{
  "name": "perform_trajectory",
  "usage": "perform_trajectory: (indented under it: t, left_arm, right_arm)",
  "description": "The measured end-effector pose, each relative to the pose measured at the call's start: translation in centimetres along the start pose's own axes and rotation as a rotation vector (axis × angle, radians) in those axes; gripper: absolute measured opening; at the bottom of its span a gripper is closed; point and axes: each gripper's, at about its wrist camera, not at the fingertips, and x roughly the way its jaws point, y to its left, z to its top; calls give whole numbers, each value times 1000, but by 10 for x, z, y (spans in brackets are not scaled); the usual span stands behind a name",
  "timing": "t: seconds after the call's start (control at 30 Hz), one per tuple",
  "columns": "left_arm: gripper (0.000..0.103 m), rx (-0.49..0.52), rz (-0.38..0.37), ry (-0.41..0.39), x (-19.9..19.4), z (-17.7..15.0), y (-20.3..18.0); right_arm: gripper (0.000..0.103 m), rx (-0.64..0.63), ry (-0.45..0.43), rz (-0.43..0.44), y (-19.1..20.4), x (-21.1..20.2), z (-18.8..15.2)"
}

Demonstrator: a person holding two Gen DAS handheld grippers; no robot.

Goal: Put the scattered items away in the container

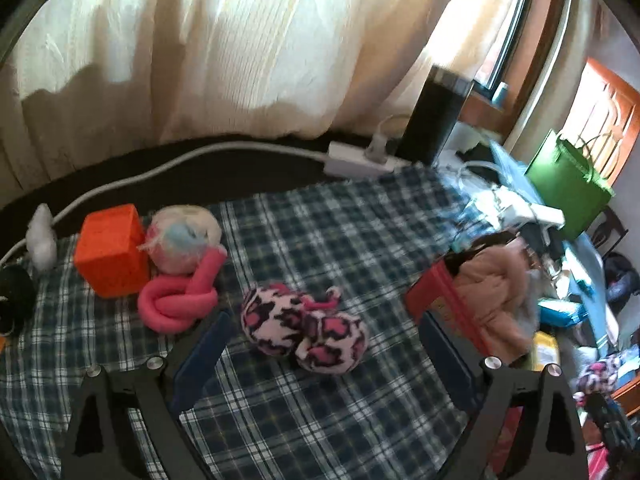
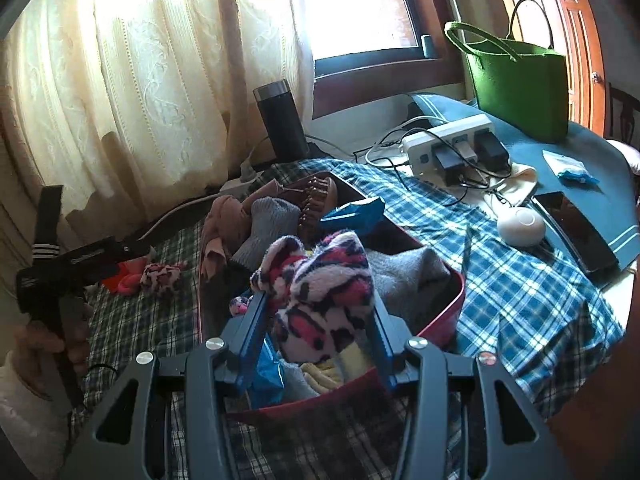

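- Right hand-held gripper (image 2: 318,312) clenched on a pink leopard-print plush (image 2: 320,292), held over the near end of the red container (image 2: 456,300).
- Left hand-held gripper (image 1: 324,344) released, fingers spread wide around a second leopard-print plush (image 1: 304,328) lying on the checked cloth (image 1: 320,232) at 12 o'clock from it.
- Container already heaped: grey socks (image 2: 404,276), a brown brush (image 2: 316,200), blue wrappers (image 2: 352,212). Could roll off the pile and over the rim if let go too high or too near the edge.
- Soft plush pinched low; could slip or snag on a finger pad on release.
- Outside the container, at 10 o'clock from the left hand-held gripper: orange box (image 1: 112,250), knotted pink rope (image 1: 180,300), pale ball (image 1: 182,236). Close-packed, so could be nudged by spread fingers.
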Motion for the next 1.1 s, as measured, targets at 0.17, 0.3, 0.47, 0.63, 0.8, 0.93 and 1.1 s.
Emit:
perform_trajectory:
  t: [0.17, 0.3, 0.47, 0.63, 0.8, 0.93, 1.1]
  left_arm:
    - [97, 49, 76, 42, 30, -3, -5]
    - [97, 66, 79, 75, 44, -5, -4]
    - [69, 47, 63, 84, 49, -7, 0]
    - [64, 37, 53, 34, 30, -6, -1]
    - [64, 47, -16, -54, -10, 2, -19]
    - [64, 123, -111, -93, -31, 6, -58]
    - [64, 219, -209, -96, -31, 12, -110]
  right_arm:
    - [51, -6, 8, 11, 3, 2, -2]
    - [51, -2, 7, 7, 2, 2, -2]
    - [51, 15, 3, -11, -5, 1, -1]
    - [51, 19, -4, -12, -6, 1, 0]
    - [51, 17, -1, -13, -6, 3, 0]
    - [51, 18, 1, -16, -7, 4, -1]
    - [51, 22, -5, -21, -12, -1, 0]
